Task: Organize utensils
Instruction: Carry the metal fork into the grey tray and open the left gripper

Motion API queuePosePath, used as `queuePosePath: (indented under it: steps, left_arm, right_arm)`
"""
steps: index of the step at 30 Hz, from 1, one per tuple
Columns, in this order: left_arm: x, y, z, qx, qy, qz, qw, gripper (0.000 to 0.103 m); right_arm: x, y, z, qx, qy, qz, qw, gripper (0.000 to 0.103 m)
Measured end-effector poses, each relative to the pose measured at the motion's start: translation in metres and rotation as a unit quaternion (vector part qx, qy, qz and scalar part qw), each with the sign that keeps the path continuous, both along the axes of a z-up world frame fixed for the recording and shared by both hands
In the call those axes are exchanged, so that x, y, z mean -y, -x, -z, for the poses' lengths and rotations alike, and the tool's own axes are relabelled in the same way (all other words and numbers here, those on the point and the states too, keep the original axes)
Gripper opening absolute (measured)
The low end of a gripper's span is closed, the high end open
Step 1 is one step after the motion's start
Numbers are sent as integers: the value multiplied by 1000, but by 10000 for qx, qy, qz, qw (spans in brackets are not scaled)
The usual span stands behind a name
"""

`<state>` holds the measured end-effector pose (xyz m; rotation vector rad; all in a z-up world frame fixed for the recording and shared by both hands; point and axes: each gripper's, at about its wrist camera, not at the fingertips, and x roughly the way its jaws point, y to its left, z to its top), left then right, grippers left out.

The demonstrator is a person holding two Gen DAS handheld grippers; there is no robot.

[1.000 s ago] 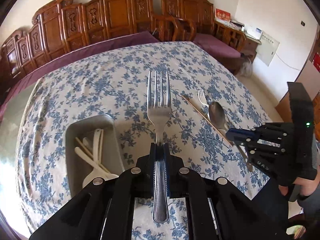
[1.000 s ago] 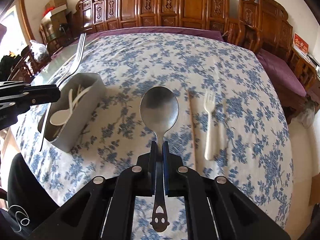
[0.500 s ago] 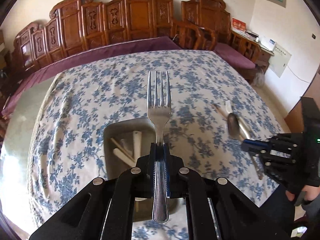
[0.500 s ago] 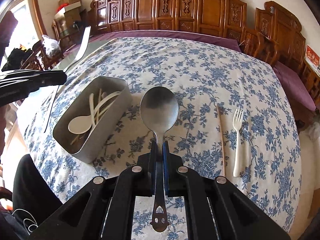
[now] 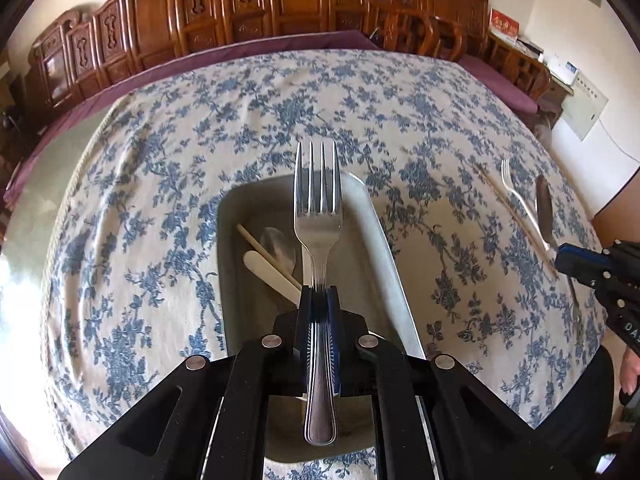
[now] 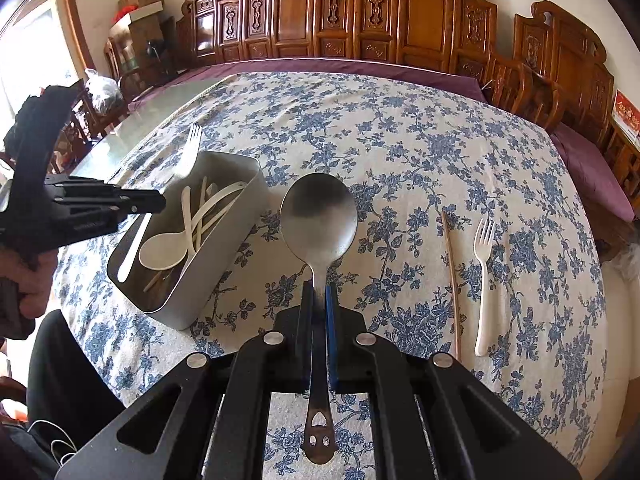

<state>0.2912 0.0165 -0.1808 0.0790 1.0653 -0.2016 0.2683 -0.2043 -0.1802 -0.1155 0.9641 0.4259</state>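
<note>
My left gripper [image 5: 319, 298] is shut on a steel fork [image 5: 318, 216] and holds it above the grey metal box [image 5: 384, 240], tines forward. The box holds white plastic utensils [image 6: 168, 254] and a chopstick [image 5: 264, 248]. My right gripper [image 6: 319, 300] is shut on a steel spoon [image 6: 319, 216], held above the cloth to the right of the box [image 6: 224, 248]. The left gripper also shows in the right wrist view [image 6: 156, 203], and the right gripper in the left wrist view [image 5: 568, 262]. A white plastic fork [image 6: 483, 276] and a wooden chopstick [image 6: 452, 276] lie on the cloth to the right.
The table carries a blue-flowered cloth [image 6: 400, 140]. Carved wooden chairs [image 6: 360, 20] line its far side and right side. A bare glass strip [image 6: 160, 120] runs along the table's left edge. My holder's dark trousers [image 6: 64, 380] are at the near left edge.
My left gripper has swung left with the fork until it is over the box. My right gripper has moved left toward the box with the spoon.
</note>
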Motion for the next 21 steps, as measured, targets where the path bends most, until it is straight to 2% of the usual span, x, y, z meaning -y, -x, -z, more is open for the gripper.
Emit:
queuePosePath:
  steps: [12, 21]
  left_arm:
    - [17, -19, 37, -363, -97, 36, 9993, 6]
    - [21, -27, 49, -513, -156, -24, 9986, 6]
  right_arm:
    - [3, -3, 7, -46, 12, 4, 10000, 7]
    - [1, -3, 8, -64, 5, -20, 10000, 7]
